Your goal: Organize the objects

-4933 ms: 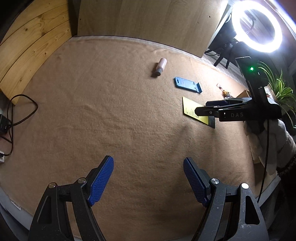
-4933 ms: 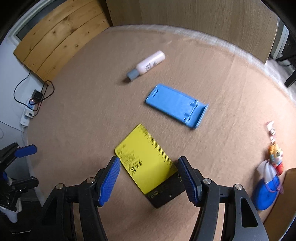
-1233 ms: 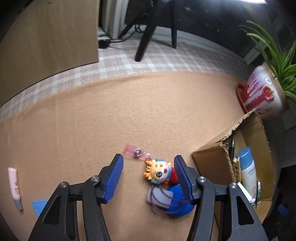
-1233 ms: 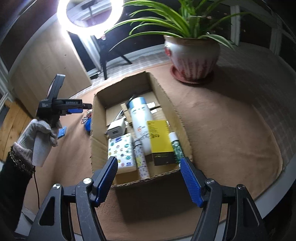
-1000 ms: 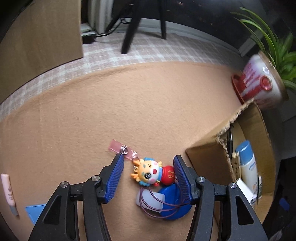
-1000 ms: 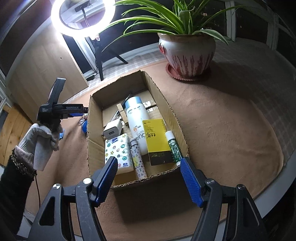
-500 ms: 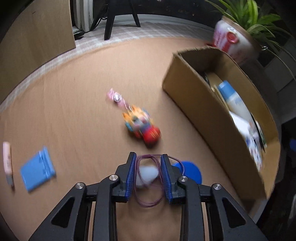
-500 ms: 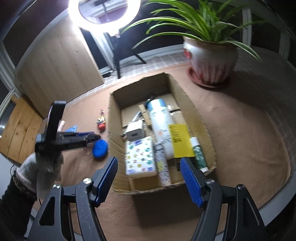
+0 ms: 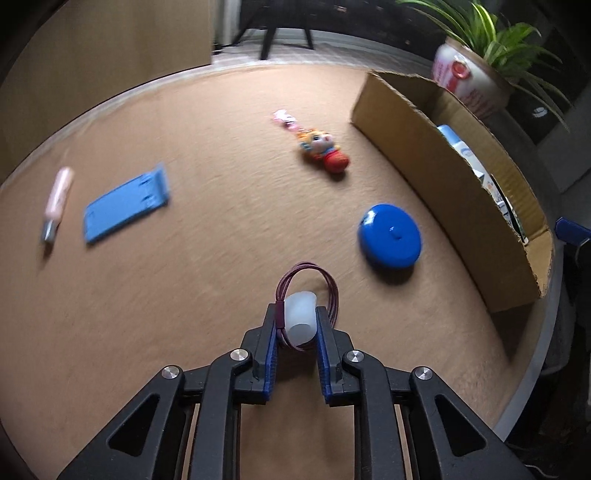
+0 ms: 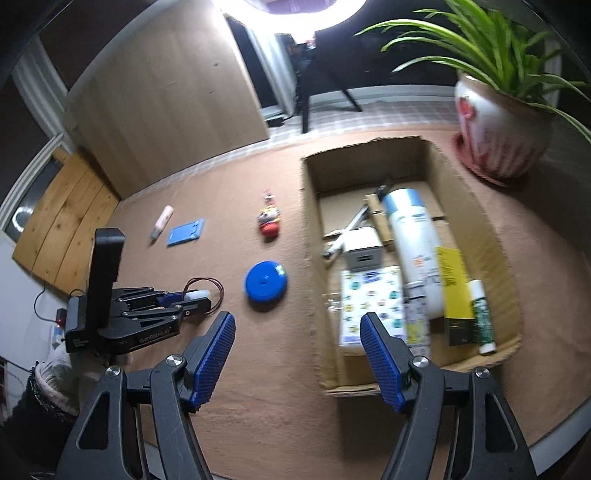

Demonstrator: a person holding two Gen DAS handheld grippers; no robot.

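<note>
Left gripper (image 9: pixel 298 325) closing on white cap with maroon cord loop (image 9: pixel 300 318), lifted above mat beside blue disc (image 9: pixel 389 235), short of cardboard box (image 9: pixel 439 177). Light, soft, likely slippery; best pinched mid-cap. Right gripper (image 10: pixel 297 354) spread, empty.

In the left wrist view, motion blur smears the pink tube (image 9: pixel 57 195) and blue stand (image 9: pixel 125 205) at far left. The cardboard box (image 9: pixel 443 173) wall hides most contents. The right wrist view crops the ring light (image 10: pixel 291 9) at the top edge.
</note>
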